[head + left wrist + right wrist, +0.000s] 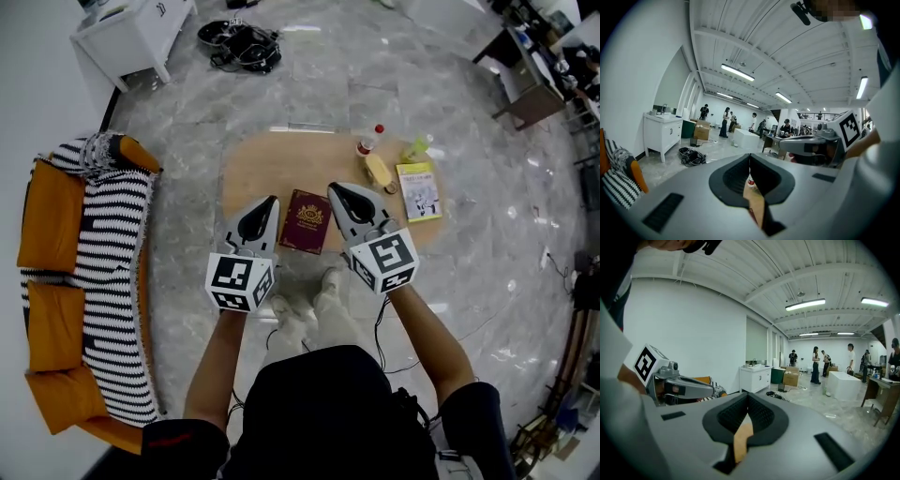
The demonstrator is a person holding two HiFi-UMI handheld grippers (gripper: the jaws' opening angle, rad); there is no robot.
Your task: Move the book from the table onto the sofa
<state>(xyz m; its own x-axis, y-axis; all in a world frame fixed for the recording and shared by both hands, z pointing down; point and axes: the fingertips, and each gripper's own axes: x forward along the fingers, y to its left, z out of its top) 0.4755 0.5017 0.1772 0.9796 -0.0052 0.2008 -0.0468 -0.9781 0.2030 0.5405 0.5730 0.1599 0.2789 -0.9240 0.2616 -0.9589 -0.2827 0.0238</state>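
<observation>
One maroon book (307,220) with a gold crest on its cover lies flat at the near edge of the table (272,159), midway along it. It sits between your two grippers, with each tip just beside it. Your left gripper (271,202) and right gripper (335,191) both have their jaws pressed together on nothing. Toward the far right edge stands a red-capped bottle (368,141); its contents cannot be told. The sofa (52,225) stands off the table's left end.

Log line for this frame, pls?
phase: pre-grasp | book: on table, not held | left gripper: shut, empty, left of book | right gripper: shut, empty, right of book | sofa: no book
</observation>
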